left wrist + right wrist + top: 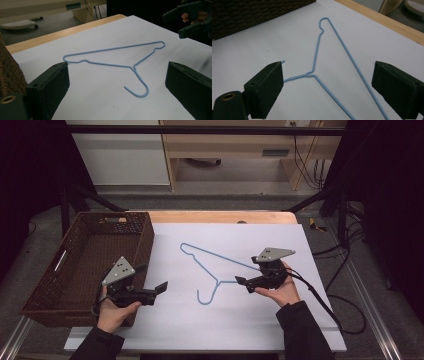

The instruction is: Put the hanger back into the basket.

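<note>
Blue thin-wire hanger (pixel 216 270) lies flat on the white board (pixel 280 330), hook curled.

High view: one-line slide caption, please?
Two open hand-held grippers, left and right, flank a light-blue wire hanger on a white board.

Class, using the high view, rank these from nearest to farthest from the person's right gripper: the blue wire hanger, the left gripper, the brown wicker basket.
Measured from the right gripper:
1. Blue wire hanger, lying on the white board, its neck just left of the jaws.
2. Left gripper, across the board on the left.
3. Brown wicker basket, at the table's far left edge.
</note>
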Available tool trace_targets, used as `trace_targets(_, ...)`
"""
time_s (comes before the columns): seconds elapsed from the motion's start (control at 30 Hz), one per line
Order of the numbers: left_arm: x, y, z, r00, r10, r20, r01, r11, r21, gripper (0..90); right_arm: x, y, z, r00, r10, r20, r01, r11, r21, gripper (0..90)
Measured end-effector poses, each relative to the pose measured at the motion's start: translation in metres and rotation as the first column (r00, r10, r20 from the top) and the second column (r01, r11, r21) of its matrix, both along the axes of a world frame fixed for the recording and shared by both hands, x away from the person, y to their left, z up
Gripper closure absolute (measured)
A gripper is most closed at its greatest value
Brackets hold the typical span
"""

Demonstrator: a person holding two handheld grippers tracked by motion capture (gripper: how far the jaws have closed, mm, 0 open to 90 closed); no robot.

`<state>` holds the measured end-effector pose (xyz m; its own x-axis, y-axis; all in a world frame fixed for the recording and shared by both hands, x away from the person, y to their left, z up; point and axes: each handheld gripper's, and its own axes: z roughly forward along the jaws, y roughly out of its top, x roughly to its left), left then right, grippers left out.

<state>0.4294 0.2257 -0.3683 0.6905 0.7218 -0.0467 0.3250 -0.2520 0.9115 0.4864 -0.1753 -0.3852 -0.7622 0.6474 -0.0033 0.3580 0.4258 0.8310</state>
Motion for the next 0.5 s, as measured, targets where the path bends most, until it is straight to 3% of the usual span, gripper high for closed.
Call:
trace_targets(0.37,0.000,-0.011,-0.007,0.9995,-0.024,-0.020,0.024,0.9993,0.028,5.1,0.024,0.018,-0.023,0.9977,0.040,-0.054,-0.044,0.996,-0.079,16.0)
trace_targets(0.5,0.001,-0.014,-0.009,0.9992,-0.031,-0.026,0.032,0.9989,0.035,5.2,0.029,0.023,-0.033,0.9958,0.054,-0.074,-0.060,0.994,-0.087,18.0)
